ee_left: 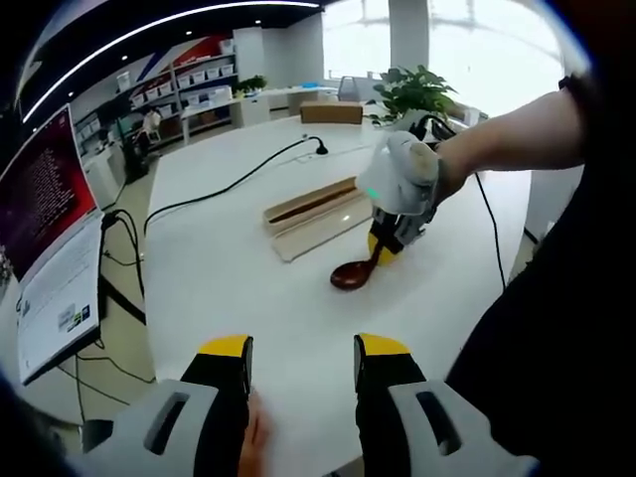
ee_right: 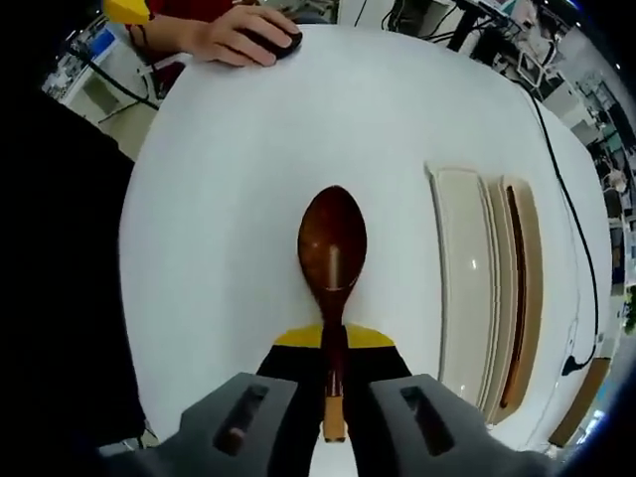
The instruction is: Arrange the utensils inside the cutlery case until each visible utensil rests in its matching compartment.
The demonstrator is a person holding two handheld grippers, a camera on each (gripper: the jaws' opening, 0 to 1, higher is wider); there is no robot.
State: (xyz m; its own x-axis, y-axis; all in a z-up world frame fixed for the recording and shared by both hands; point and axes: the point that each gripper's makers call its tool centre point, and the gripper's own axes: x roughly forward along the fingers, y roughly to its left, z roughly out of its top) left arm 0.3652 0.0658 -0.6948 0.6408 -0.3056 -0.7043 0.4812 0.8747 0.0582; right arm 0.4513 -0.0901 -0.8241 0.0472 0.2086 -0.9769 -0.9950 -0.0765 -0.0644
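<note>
Spoon (ee_right: 333, 248) in right hand-held gripper (ee_right: 333, 343), case (ee_right: 487, 288) beside

The spoon (ee_right: 333, 253) is lying on the worktop (ee_right: 219, 199), its handle sitting between the jaws of the right hand-held gripper (ee_right: 334, 343). In the right gripper view, the cutlery case (ee_right: 487, 298) is lying to the right of the spoon, apart from it. A cable (ee_left: 234, 184) is running across the worktop behind the case. A hand (ee_right: 238, 35) is resting at the far edge.

A black cable (ee_left: 234, 184) crosses the white table (ee_left: 238, 288).
</note>
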